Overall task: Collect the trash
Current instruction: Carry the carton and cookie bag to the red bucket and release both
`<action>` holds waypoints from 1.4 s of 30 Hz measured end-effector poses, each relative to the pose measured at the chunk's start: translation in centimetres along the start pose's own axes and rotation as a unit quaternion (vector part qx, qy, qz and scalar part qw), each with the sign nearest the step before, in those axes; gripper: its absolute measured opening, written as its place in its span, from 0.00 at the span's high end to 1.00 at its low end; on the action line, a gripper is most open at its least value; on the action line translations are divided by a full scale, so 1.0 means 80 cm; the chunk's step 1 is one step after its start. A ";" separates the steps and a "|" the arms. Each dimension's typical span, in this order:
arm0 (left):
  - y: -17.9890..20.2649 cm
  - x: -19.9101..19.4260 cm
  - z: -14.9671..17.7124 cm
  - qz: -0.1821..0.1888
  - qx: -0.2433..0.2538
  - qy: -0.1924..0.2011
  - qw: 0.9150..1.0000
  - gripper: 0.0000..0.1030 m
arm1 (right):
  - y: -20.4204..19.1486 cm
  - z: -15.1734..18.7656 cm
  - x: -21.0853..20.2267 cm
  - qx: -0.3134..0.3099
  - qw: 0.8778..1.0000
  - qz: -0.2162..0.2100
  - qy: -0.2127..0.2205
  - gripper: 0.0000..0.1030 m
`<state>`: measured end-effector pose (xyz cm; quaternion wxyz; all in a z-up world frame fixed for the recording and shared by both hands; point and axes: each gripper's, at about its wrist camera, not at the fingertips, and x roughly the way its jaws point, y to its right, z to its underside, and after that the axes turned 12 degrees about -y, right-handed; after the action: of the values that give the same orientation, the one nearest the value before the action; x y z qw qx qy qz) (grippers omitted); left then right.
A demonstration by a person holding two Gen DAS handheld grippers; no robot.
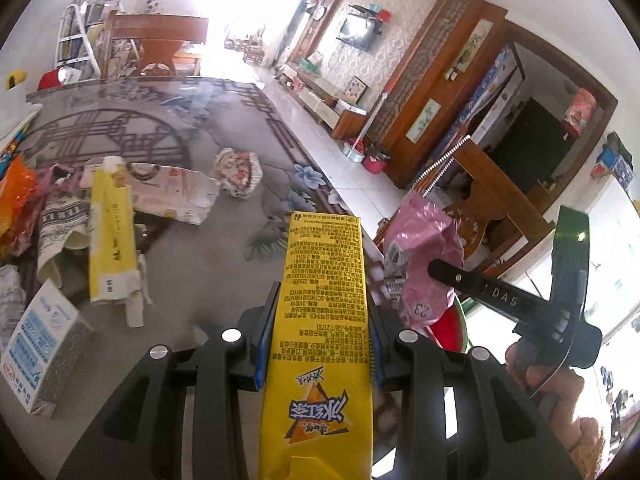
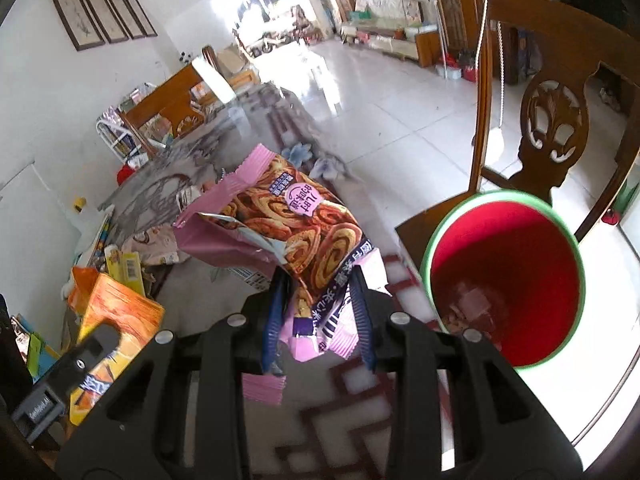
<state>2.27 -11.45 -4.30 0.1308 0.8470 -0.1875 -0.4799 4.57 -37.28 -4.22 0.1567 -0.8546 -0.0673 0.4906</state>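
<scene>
Glass-topped dining table: left gripper is clamping a light, stiff yellow drink carton mid-body; right gripper is pinching a crinkly, slippery pink biscuit wrapper by its corner beside the red bin.

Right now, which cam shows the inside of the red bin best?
Right wrist: it looks down into the red bin, showing the green rim, the red interior and scraps at the bottom. Left wrist catches only a sliver of the bin, hidden behind the pink snack wrapper in the right gripper.
</scene>
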 end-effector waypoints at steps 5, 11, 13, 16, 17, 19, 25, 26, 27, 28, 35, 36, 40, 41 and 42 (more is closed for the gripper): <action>0.036 0.012 -0.020 0.012 0.034 -0.005 0.999 0.67 | 0.019 -0.002 -0.025 0.025 0.997 0.049 0.048 0.69; 0.087 0.049 -0.037 0.043 0.054 -0.024 0.997 0.67 | 0.088 -0.004 -0.046 0.109 0.989 0.063 0.075 0.69; 0.105 0.064 -0.042 0.050 0.062 -0.028 0.996 0.67 | 0.115 -0.001 -0.055 0.144 0.983 0.074 0.091 0.69; 0.131 0.091 -0.050 0.060 0.070 -0.036 0.995 0.67 | 0.150 0.002 -0.065 0.192 0.971 0.090 0.111 0.69; 0.142 0.103 -0.053 0.063 0.074 -0.041 0.994 0.67 | 0.159 0.004 -0.067 0.205 0.967 0.095 0.115 0.69; 0.160 0.121 -0.059 0.070 0.083 -0.047 0.993 0.67 | 0.178 0.007 -0.069 0.229 0.961 0.104 0.119 0.68; 0.209 0.171 -0.075 0.082 0.107 -0.067 0.989 0.67 | 0.200 0.008 -0.061 0.265 0.951 0.110 0.112 0.68; 0.214 0.177 -0.077 0.082 0.110 -0.070 0.988 0.67 | 0.202 0.009 -0.061 0.267 0.951 0.111 0.112 0.68; 0.219 0.181 -0.080 0.082 0.113 -0.072 0.988 0.67 | 0.200 0.010 -0.062 0.268 0.950 0.111 0.112 0.68; 0.224 0.187 -0.083 0.080 0.116 -0.073 0.987 0.67 | 0.200 0.010 -0.062 0.269 0.950 0.112 0.111 0.67; 0.232 0.189 -0.084 0.075 0.123 -0.056 0.988 0.31 | 0.206 0.015 -0.068 0.299 0.938 0.125 0.127 0.40; 0.229 0.187 -0.085 0.076 0.123 -0.053 0.988 0.31 | 0.205 0.015 -0.070 0.300 0.937 0.127 0.130 0.38; 0.232 0.176 -0.085 0.072 0.129 -0.047 0.988 0.31 | 0.199 0.014 -0.071 0.294 0.937 0.134 0.137 0.31; 0.231 0.172 -0.085 0.070 0.130 -0.043 0.988 0.31 | 0.198 0.013 -0.070 0.292 0.937 0.134 0.136 0.30; 0.230 0.168 -0.084 0.070 0.130 -0.040 0.988 0.31 | 0.197 0.012 -0.069 0.289 0.938 0.134 0.135 0.30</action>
<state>10.87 -33.58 -3.81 0.0450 0.8217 -0.3124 -0.4745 0.31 -53.40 -5.39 0.3378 -0.8315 0.2144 0.3853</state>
